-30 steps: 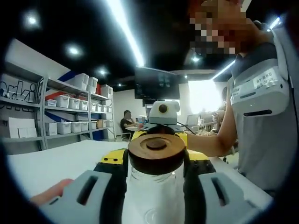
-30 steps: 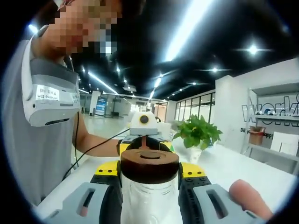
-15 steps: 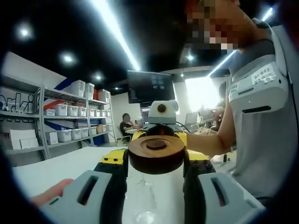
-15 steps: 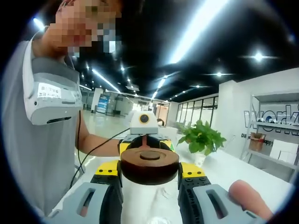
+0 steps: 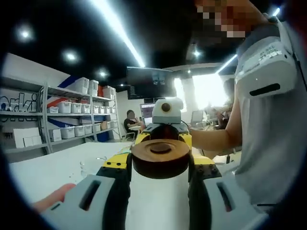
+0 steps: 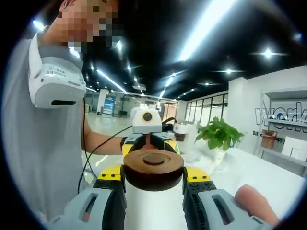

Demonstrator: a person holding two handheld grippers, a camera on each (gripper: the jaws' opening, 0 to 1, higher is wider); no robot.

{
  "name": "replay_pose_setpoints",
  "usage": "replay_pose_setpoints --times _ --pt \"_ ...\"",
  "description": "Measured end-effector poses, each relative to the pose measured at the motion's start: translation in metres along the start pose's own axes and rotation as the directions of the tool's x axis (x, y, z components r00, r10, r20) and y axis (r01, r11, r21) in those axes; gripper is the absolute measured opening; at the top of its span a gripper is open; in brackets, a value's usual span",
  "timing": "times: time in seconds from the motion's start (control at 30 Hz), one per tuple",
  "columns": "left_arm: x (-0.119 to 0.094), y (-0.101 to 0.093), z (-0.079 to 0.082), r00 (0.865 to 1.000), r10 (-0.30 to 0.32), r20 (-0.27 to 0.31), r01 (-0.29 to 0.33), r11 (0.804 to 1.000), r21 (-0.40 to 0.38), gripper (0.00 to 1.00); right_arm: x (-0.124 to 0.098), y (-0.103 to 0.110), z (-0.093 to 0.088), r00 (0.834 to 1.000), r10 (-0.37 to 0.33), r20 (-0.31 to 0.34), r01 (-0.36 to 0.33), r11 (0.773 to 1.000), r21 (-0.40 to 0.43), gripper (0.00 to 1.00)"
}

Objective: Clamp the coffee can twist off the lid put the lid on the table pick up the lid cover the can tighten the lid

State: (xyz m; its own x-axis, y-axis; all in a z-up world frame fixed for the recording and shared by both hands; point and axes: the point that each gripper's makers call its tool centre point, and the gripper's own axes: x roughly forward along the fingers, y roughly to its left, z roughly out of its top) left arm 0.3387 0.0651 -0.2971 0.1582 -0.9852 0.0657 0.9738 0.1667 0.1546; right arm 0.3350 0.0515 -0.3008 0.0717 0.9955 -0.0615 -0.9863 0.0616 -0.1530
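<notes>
Lid (image 5: pixel 160 157) lifted off can; tongs (image 6: pixel 154 184) opposite; plant (image 6: pixel 220 136) behind.

The wooden lid (image 5: pixel 160 157) has been lifted off the glass can; the can, seen beneath the lid a second earlier, is gone from between the jaws in both views.

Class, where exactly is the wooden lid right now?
In both views the wooden lid sits centre, pinched between the gripper jaws, lifted above the white table.

shelf bins (image 5: pixel 76 131) perhaps too small to read
</notes>
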Motion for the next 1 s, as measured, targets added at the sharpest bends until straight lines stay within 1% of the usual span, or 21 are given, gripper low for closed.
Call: replay_pose_setpoints --times 0.1,0.17,0.2,0.27,0.33,0.4,0.53,0.73,0.9,0.93,1.0 --pt "-0.002 -0.010 -0.015 1.000 0.002 -0.015 -0.002 1.000 -0.024 0.36 0.001 0.012 -0.017 1.000 0.004 -0.015 -0.003 1.000 0.030 0.42" --pt "-0.001 -0.014 -0.028 0.999 0.002 -0.039 -0.003 0.999 -0.032 0.36 0.001 0.016 -0.033 0.999 0.004 -0.042 -0.003 0.999 0.041 0.42" --pt "0.000 -0.015 -0.035 0.999 0.001 -0.051 -0.003 0.999 -0.035 0.36 0.002 0.017 -0.037 0.999 0.005 -0.049 -0.003 0.999 0.042 0.42" --pt "0.001 -0.016 -0.049 0.998 -0.003 -0.064 0.000 0.999 -0.049 0.36 0.001 0.016 -0.054 0.998 0.014 -0.063 -0.010 0.998 0.055 0.42" --pt "0.002 -0.014 -0.065 0.997 -0.011 -0.071 0.005 0.996 -0.084 0.36 0.000 0.013 -0.066 0.998 0.022 -0.067 -0.017 0.997 0.080 0.42" --pt "0.002 -0.012 -0.076 0.996 -0.016 -0.082 0.008 0.995 -0.100 0.36 0.001 0.011 -0.079 0.996 0.026 -0.080 -0.019 0.996 0.090 0.42" --pt "0.004 -0.009 -0.104 0.991 -0.019 -0.133 0.003 0.993 -0.119 0.36 0.001 0.006 -0.101 0.993 0.027 -0.117 -0.016 0.995 0.095 0.42" --pt "0.004 -0.005 -0.129 0.979 -0.025 -0.201 -0.001 0.992 -0.127 0.36 0.004 0.003 -0.129 0.987 0.035 -0.156 -0.017 0.993 0.115 0.42" --pt "0.003 -0.002 -0.147 0.966 -0.027 -0.258 -0.004 0.993 -0.121 0.36 0.007 0.001 -0.145 0.982 0.040 -0.183 -0.019 0.993 0.119 0.42" --pt "0.002 -0.001 -0.150 0.962 -0.028 -0.273 -0.003 0.993 -0.114 0.36 0.008 0.000 -0.148 0.981 0.041 -0.190 -0.019 0.993 0.118 0.42" --pt "0.001 0.000 -0.151 0.959 -0.028 -0.283 -0.002 0.995 -0.105 0.36 0.008 -0.001 -0.152 0.980 0.044 -0.192 -0.021 0.993 0.120 0.42"
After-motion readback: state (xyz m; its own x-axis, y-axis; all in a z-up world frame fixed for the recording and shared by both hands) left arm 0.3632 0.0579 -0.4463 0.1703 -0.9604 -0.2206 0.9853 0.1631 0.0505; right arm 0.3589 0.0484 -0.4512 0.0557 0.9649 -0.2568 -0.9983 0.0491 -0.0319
